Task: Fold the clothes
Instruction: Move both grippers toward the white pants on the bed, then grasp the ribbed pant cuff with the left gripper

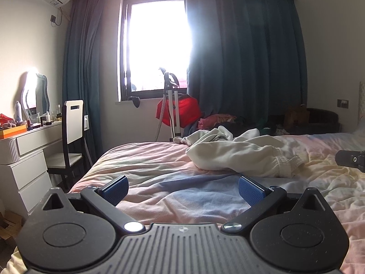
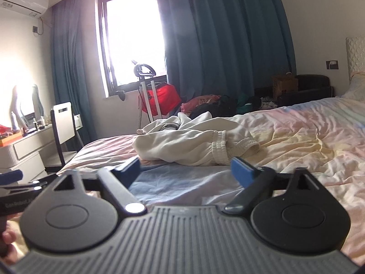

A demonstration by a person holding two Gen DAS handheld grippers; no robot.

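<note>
A crumpled white garment (image 1: 239, 153) with an elastic waistband lies in a heap on the pastel bed (image 1: 159, 166). It also shows in the right wrist view (image 2: 194, 146), its waistband (image 2: 221, 148) facing me. My left gripper (image 1: 182, 187) is open and empty, low over the bedsheet, a short way in front of the garment. My right gripper (image 2: 184, 170) is open and empty, just short of the garment's near edge. Part of the right gripper (image 1: 351, 158) shows at the right edge of the left wrist view.
A white dresser (image 1: 27, 155) with a mirror and bottles and a chair (image 1: 71, 137) stand left of the bed. A garment steamer (image 1: 171, 107) with a red item stands under the window. A pile of clothes (image 2: 216, 105) lies beyond the bed's far side.
</note>
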